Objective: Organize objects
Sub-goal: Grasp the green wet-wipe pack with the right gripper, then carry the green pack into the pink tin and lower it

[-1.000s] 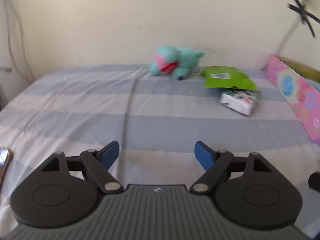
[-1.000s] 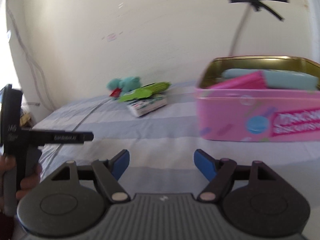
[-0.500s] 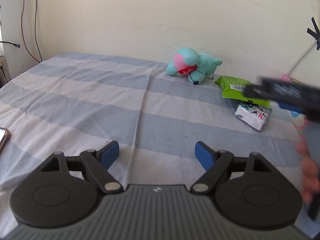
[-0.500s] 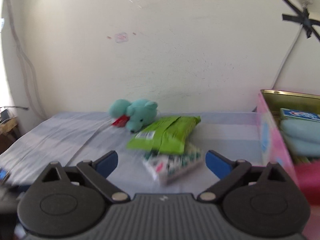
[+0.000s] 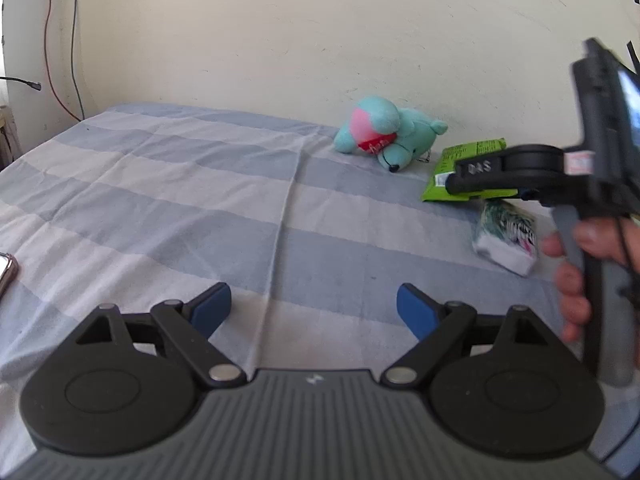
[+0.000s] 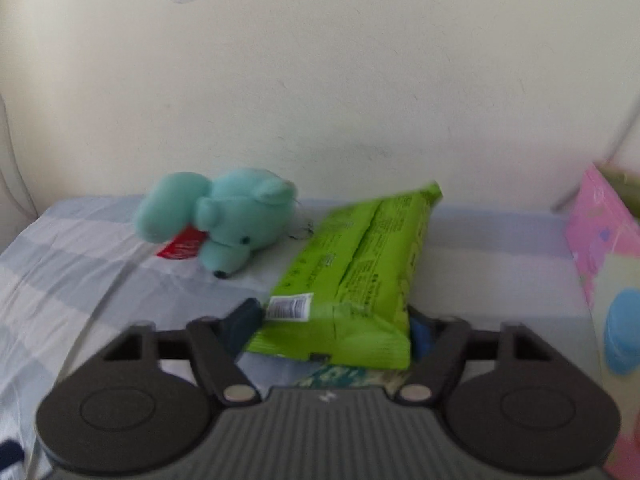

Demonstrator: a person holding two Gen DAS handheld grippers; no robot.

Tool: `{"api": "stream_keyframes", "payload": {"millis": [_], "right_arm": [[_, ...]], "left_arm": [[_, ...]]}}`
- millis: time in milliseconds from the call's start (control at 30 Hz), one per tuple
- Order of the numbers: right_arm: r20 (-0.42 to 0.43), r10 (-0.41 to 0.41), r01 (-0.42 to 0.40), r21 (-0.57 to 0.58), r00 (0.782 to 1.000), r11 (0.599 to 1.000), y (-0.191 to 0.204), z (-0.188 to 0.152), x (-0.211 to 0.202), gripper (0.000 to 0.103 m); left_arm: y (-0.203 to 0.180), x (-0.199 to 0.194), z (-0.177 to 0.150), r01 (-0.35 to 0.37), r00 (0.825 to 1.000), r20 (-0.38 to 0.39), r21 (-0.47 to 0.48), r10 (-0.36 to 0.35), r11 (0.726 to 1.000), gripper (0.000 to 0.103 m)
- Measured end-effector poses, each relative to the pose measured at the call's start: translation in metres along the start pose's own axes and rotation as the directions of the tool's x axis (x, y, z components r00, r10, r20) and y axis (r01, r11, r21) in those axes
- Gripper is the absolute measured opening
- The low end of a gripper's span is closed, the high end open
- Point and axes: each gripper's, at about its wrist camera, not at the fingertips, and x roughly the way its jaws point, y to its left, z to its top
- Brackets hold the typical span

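Observation:
A green snack packet (image 6: pixel 360 264) lies on the striped bed with its near end over a patterned tissue pack (image 6: pixel 344 376). My right gripper (image 6: pixel 332 328) has the packet's near end between its blue pads, and the jaws are closing on both of its sides. In the left wrist view the right gripper (image 5: pixel 456 184) reaches over the green packet (image 5: pixel 464 152), held by a person's hand (image 5: pixel 576 280). My left gripper (image 5: pixel 314 308) hovers low over the sheet. Its jaws are opening with nothing between them. A teal plush toy (image 6: pixel 224 220) lies by the wall.
A pink tin box (image 6: pixel 604 240) stands at the right edge of the bed. The tissue pack (image 5: pixel 506 240) sits right of the fold in the sheet, the teal plush toy (image 5: pixel 384 136) behind it. A phone (image 5: pixel 6 268) lies at the left edge. Cables hang down the left wall.
The right gripper swung from the pink tin over to the green packet and closed its jaws around the near end. The left gripper's jaws spread a little wider; it stayed in place.

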Motion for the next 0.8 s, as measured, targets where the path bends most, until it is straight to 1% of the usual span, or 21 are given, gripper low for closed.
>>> {"api": "stream_keyframes", "payload": {"millis": [33,67,133,233,333,467,600,700,800], "right_arm": [[0.003,0.021,-0.021,-0.020,1.000,1.000,0.002,-0.001,-0.005,0.043],[0.007,0.042,-0.042,-0.030,0.999,0.999,0.003,-0.004,-0.011,0.039],[0.008,0.081,-0.080,-0.050,0.997,0.996,0.006,-0.010,-0.023,0.027],[0.003,0.143,-0.142,-0.092,0.990,0.986,0.011,-0.026,-0.042,0.021],[0.006,0.189,-0.187,-0.127,0.982,0.974,0.014,-0.044,-0.063,0.020],[-0.006,0.272,-0.271,-0.100,0.962,0.957,0.006,-0.063,-0.095,0.020],[-0.016,0.330,-0.330,-0.096,0.944,0.939,-0.003,-0.093,-0.130,0.020],[-0.007,0.355,-0.353,-0.115,0.935,0.928,-0.010,-0.120,-0.159,0.020],[0.013,0.360,-0.354,-0.143,0.933,0.924,-0.018,-0.145,-0.188,0.020]], "left_arm": [[0.001,-0.001,0.000,-0.005,1.000,0.005,-0.003,0.005,1.000,0.092],[0.002,-0.001,0.001,-0.009,1.000,0.010,-0.006,0.009,1.000,0.092],[0.005,-0.001,0.002,-0.023,1.000,0.018,-0.016,0.024,1.000,0.092],[0.010,0.000,0.002,-0.030,0.999,0.014,-0.043,0.030,0.999,0.092],[0.015,0.000,0.003,-0.033,0.999,0.013,-0.070,0.034,0.997,0.092],[0.017,0.000,0.003,-0.026,1.000,0.010,-0.082,0.027,0.996,0.092],[0.015,-0.001,0.002,-0.007,1.000,0.012,-0.069,0.008,0.998,0.092],[0.013,-0.001,0.001,0.019,1.000,0.010,-0.056,-0.018,0.998,0.092],[0.012,-0.003,0.000,0.057,0.998,0.008,-0.044,-0.057,0.997,0.092]]}}
